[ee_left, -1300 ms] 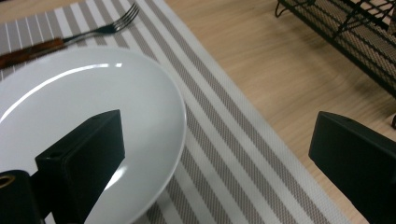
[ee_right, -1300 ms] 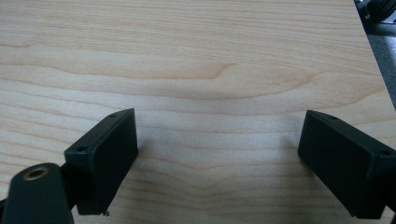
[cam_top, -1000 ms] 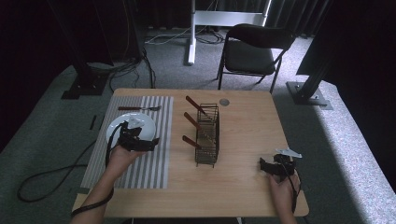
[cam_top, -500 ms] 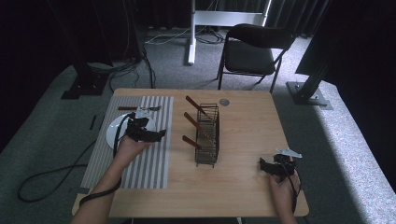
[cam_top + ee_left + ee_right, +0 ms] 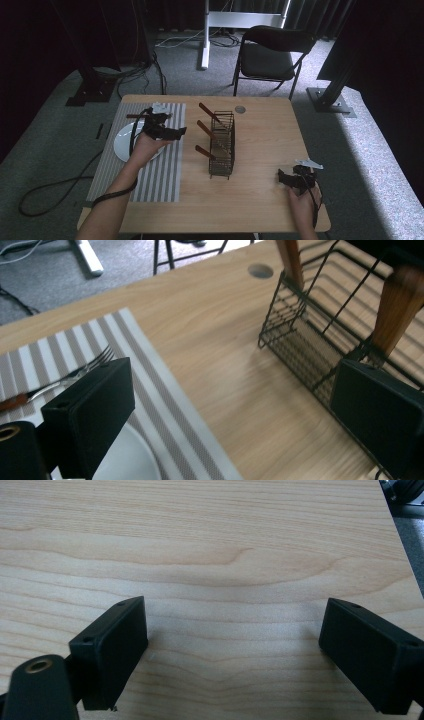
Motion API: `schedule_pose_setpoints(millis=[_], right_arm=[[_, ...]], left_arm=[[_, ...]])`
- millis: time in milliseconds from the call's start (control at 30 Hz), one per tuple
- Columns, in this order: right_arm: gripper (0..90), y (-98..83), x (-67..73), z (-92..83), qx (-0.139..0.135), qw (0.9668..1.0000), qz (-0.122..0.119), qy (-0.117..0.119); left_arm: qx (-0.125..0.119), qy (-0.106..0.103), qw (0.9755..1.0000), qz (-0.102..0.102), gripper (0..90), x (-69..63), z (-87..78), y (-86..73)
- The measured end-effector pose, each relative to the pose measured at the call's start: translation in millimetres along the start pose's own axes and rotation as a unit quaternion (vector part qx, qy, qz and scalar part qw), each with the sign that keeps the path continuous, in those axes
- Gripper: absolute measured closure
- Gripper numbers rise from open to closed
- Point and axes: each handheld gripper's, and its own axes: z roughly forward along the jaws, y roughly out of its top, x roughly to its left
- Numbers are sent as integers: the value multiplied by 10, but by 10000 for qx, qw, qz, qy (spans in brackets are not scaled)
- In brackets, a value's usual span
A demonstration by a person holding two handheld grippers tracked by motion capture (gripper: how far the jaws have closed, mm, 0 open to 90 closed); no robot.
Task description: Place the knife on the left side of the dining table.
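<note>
While hands hover over the desk [image 5: 260, 195]:
Left tool [image 5: 176, 132]: jaws wide apart, empty, left of centre, pointing at rack [image 5: 222, 145].
Right tool [image 5: 283, 178]: released, empty, lower right.
Plate [image 5: 122, 144]: under left hand.

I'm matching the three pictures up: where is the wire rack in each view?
High view: the rack stands mid-table, right of the striped mat, wooden handles leaning out to its left.
Left gripper view: upper right, running behind the right jaw.
Right gripper view: not in it, just bare tabletop.
Shared landmark: the round hole beyond the rack.
</note>
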Motion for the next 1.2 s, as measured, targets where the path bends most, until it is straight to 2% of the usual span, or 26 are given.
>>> schedule_pose_setpoints(millis=[100,367,633,767,933,1033,1100,1200], right_arm=[[114,0,0,0,0,10000,1,0],[114,0,0,0,0,10000,2,0],[114,0,1,0,1,10000,4,0],[114,0,0,0,0,10000,2,-1],[114,0,0,0,-1,10000,2,0],[114,0,0,0,-1,10000,4,-1],[115,0,0,0,-2,10000,3,-1],[115,0,0,0,-2,10000,5,-1]], left_arm=[[-95,-68,9999,-38,46,-11,33,90],[-122,-99,9999,-40,55,-30,173,312],[32,-250,9997,77,79,-95,370,473],[-3,-413,9991,65,148,-113,437,567],[-57,-633,9977,-219,293,-82,560,642],[3,-691,9972,-293,384,-67,635,669],[-34,-824,9958,-405,461,-60,675,676],[-32,-1007,9938,-469,507,-59,719,674]])
